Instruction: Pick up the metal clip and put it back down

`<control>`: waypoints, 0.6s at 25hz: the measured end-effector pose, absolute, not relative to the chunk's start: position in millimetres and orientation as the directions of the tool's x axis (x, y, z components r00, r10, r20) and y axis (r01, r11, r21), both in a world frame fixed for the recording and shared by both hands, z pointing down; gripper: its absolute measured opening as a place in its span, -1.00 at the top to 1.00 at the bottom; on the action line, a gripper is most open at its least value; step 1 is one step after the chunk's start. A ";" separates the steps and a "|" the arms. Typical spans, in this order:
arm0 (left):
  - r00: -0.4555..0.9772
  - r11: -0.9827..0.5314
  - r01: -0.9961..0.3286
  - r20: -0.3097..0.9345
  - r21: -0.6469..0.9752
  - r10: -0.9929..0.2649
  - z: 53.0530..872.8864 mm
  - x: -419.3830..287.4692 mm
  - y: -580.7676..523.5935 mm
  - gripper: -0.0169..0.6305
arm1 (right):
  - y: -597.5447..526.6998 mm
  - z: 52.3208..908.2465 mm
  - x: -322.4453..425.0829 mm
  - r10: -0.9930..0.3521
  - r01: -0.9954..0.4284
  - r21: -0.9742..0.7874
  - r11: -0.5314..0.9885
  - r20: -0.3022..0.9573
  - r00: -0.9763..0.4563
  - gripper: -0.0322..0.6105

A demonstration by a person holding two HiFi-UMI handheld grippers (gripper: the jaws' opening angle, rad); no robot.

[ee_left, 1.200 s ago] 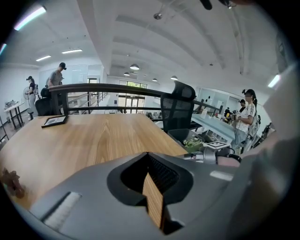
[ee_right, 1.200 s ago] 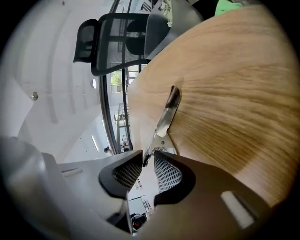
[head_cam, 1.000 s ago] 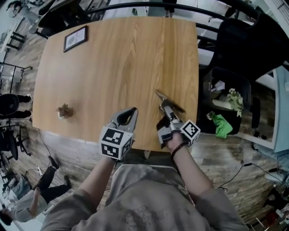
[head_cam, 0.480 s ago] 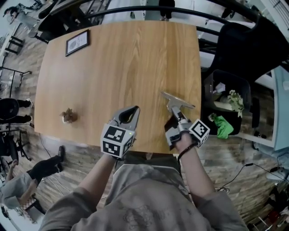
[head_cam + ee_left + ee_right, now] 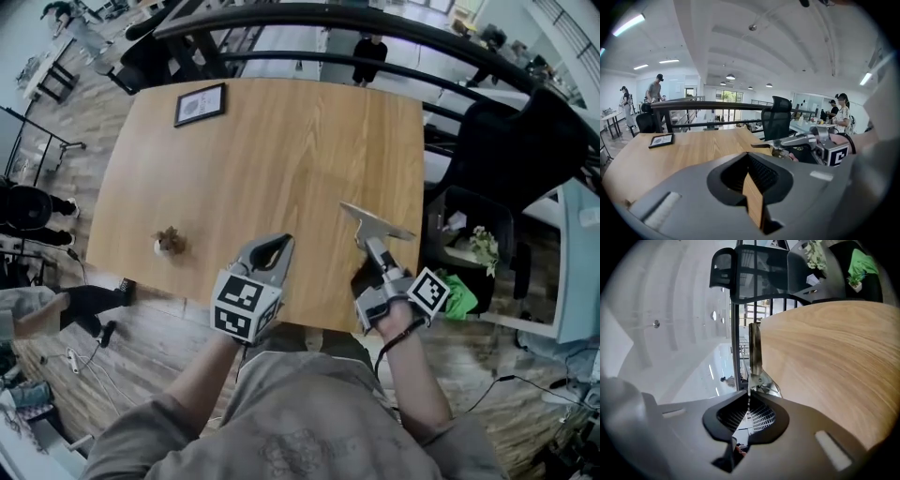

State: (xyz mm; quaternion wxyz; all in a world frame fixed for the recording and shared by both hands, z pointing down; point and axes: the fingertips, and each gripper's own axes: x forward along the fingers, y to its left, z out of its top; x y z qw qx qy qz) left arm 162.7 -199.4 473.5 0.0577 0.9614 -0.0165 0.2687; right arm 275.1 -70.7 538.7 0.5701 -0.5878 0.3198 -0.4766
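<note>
The metal clip (image 5: 377,223) is a silver spring clamp with a flat blade. It hangs just above the wooden table (image 5: 262,159) near the table's right front corner. My right gripper (image 5: 373,246) is shut on the clip's handle end, and the blade points away from me. In the right gripper view the clip (image 5: 755,352) stands out past the right gripper (image 5: 749,397). My left gripper (image 5: 280,242) rests shut and empty over the front edge, to the left of the clip. The left gripper view shows the left gripper (image 5: 749,157) and, beyond it, the clip (image 5: 764,146).
A framed picture (image 5: 200,104) lies at the table's far left. A small brown object (image 5: 170,241) sits at the near left. A black chair (image 5: 525,150) and a bin with green items (image 5: 459,286) stand right of the table. A black railing (image 5: 309,14) runs behind.
The right gripper has closed on the clip and lifted it, carrying it slightly right. The left gripper has stayed where it was.
</note>
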 end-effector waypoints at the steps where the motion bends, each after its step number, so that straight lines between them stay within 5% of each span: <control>1: 0.859 -0.994 -0.065 0.512 0.090 -0.010 464.7 158.7 -200.1 0.95 | -72.5 530.3 273.0 -0.924 0.156 -0.978 -0.142 0.187 0.334 0.86; 15: 0.890 -0.991 -0.126 0.446 0.043 -0.094 407.4 107.9 -209.7 0.95 | -88.3 476.0 235.7 -0.958 0.106 -0.987 -0.123 0.146 0.248 0.85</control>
